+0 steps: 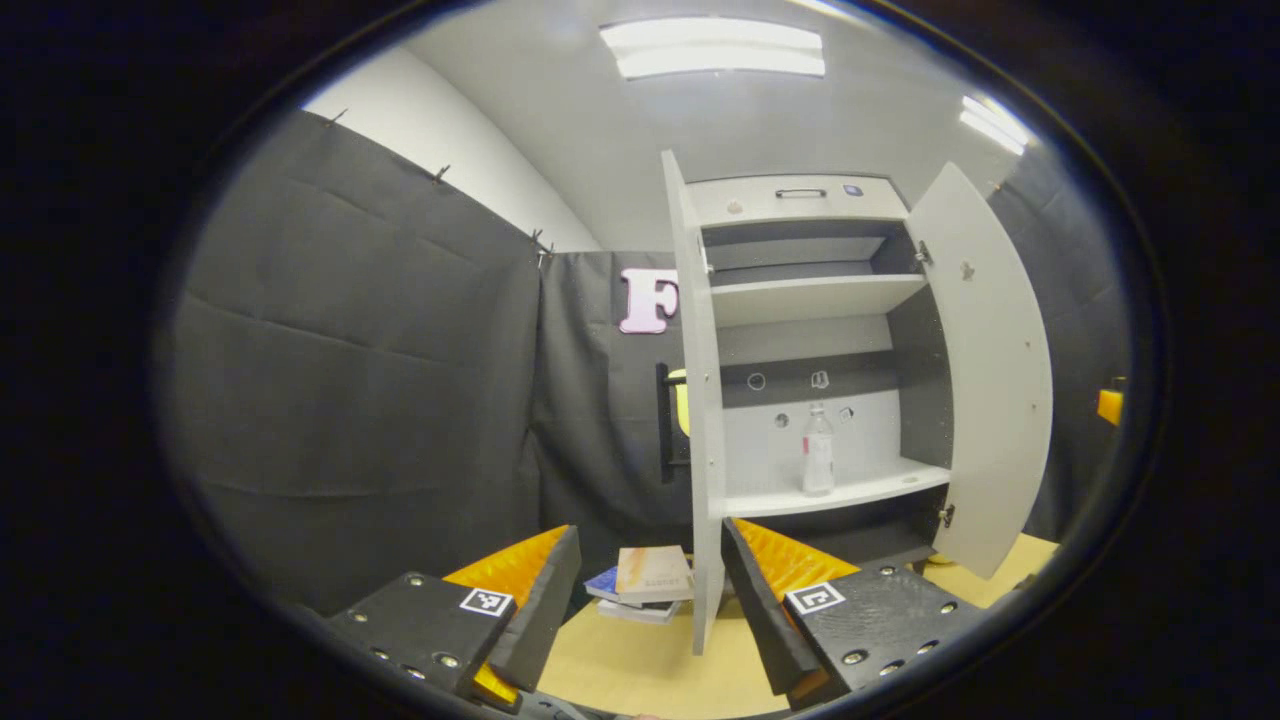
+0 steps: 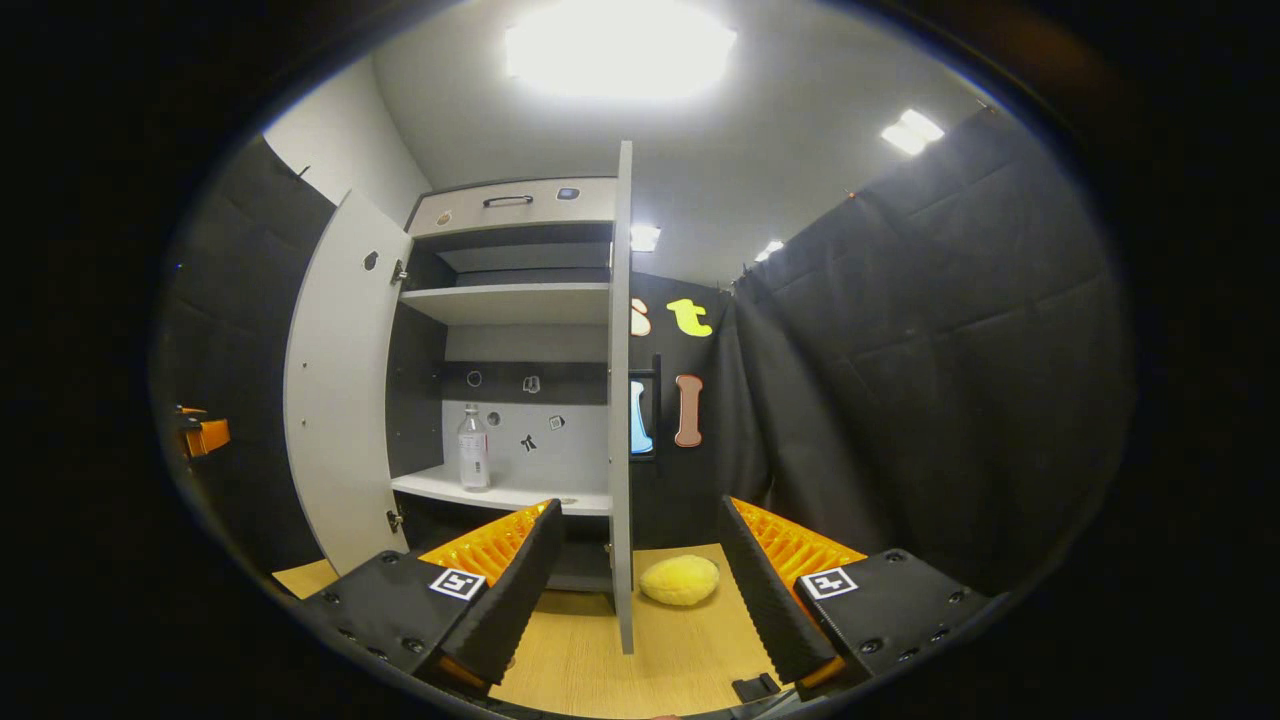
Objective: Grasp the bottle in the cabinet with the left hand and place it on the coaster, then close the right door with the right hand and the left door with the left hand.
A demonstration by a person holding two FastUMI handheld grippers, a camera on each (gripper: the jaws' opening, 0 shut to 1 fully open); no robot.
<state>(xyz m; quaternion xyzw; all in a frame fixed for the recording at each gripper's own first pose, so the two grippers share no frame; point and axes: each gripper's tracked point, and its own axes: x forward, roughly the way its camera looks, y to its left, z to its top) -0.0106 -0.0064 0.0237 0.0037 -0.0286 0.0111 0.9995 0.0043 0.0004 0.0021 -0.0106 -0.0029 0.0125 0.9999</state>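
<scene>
The clear plastic bottle point(image 1: 818, 449) stands upright on the cabinet's lower shelf point(image 1: 850, 492) (toward that shelf's left end in the right gripper view), both doors swung wide. The left gripper point(image 1: 650, 585) is spread wide, holding nothing, with the left door point(image 1: 697, 400) edge-on between its fingers. The right gripper point(image 2: 640, 570) likewise gapes empty, the right door point(image 2: 621, 400) between its fingers, a yellow sponge point(image 2: 680, 580) on the worktop point(image 2: 640, 660) beyond. Stacked books point(image 1: 645, 583) lie on the worktop left of the cabinet.

Black-draped booth point(image 1: 350, 380), bright ceiling lights point(image 1: 712, 48)
</scene>
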